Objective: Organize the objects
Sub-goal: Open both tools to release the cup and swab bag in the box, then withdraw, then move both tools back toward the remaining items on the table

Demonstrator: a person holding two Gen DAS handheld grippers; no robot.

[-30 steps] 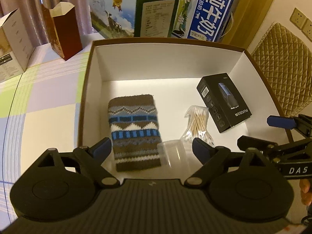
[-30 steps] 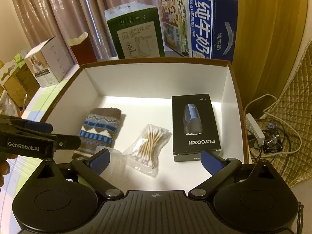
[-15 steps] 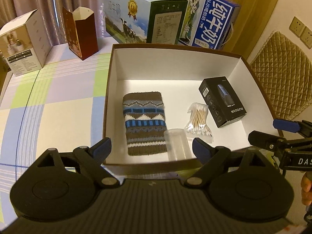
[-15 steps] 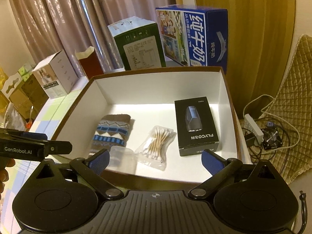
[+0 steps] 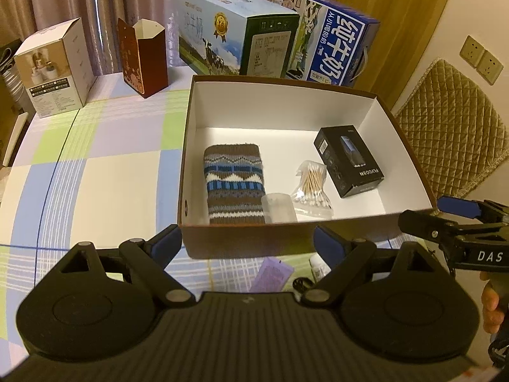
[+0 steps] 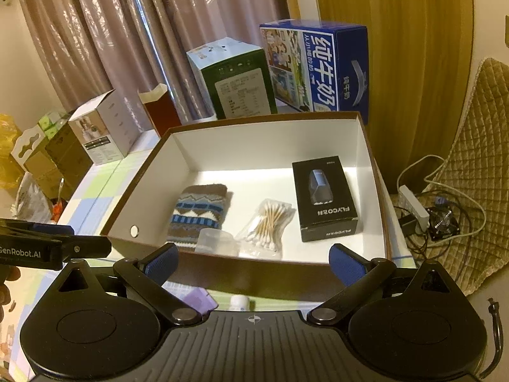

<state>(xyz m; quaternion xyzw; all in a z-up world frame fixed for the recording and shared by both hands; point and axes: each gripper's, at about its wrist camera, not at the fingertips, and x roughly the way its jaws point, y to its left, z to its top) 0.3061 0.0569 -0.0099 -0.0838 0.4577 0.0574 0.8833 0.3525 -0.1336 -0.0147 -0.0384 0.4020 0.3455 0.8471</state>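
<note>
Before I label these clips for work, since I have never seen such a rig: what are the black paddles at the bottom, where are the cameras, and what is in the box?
A person holds two hand-held grippers; there is no robot arm. Each picture comes from a fisheye camera on one gripper, looking along its two blue-padded fingers. The left gripper and the right gripper are both open and hold nothing.

On the checked tablecloth stands a brown cardboard box with white walls inside. In it lie a knitted patterned pouch, a clear plastic cup, a bag of cotton swabs and a black Flyco product box. Milk cartons stand behind it.
</note>
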